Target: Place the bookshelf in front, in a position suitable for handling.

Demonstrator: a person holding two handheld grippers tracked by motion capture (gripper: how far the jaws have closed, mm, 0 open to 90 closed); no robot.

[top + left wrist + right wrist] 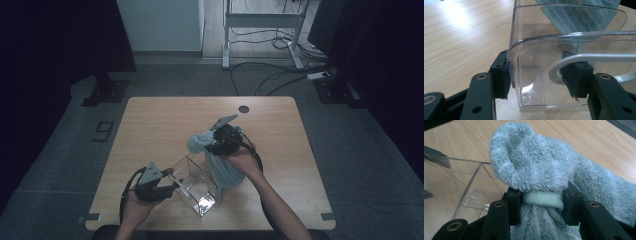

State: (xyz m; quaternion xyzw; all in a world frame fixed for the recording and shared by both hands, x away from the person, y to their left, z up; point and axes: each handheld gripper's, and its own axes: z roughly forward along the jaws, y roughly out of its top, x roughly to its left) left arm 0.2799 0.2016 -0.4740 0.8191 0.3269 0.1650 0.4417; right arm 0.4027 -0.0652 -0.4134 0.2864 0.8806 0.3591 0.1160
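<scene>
A clear plastic box (197,187) with a white wire handle (584,58) stands near the table's front edge. My left gripper (174,184) is shut on the box's near-left wall. In the left gripper view the left gripper (539,77) has one pad outside the clear box (531,57) and the other against the handle loop. A fluffy pale green towel (226,169) hangs just right of the box, its bunched top (198,142) above the box's far corner. My right gripper (541,205) is shut on the towel (534,162) at a band around its neck; it also shows from above as the right gripper (214,146).
The wooden table (165,120) has a dark round cable hole (243,108) at its back edge. Behind the table lie floor cables (270,75) and a white desk frame (260,22). The clear box (474,185) sits left of the towel in the right gripper view.
</scene>
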